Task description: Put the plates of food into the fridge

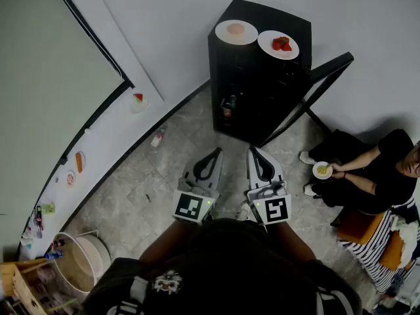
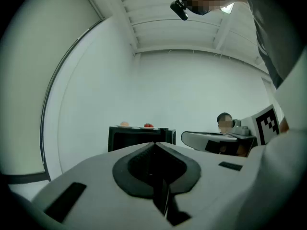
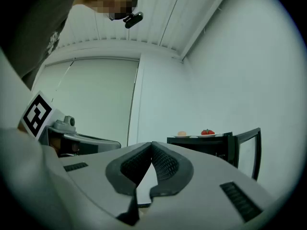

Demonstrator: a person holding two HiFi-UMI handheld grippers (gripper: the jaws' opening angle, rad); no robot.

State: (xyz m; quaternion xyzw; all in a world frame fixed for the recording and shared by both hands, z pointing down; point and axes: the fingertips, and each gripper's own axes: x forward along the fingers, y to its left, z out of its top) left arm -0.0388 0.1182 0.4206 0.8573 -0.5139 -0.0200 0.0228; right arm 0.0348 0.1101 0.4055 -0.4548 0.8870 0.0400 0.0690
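Atop the open fridge [image 1: 262, 104] sit a strawberry plate [image 1: 278, 44] and another plate [image 1: 236, 31]; your left tool [image 1: 216, 151] and right tool [image 1: 254, 151] are closed, empty.

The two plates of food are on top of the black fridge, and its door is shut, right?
Not quite. The plate with the pale round food and the plate with the red fruit do sit on top of the black fridge, but its door is open, swung out to one side. The head view shows it.
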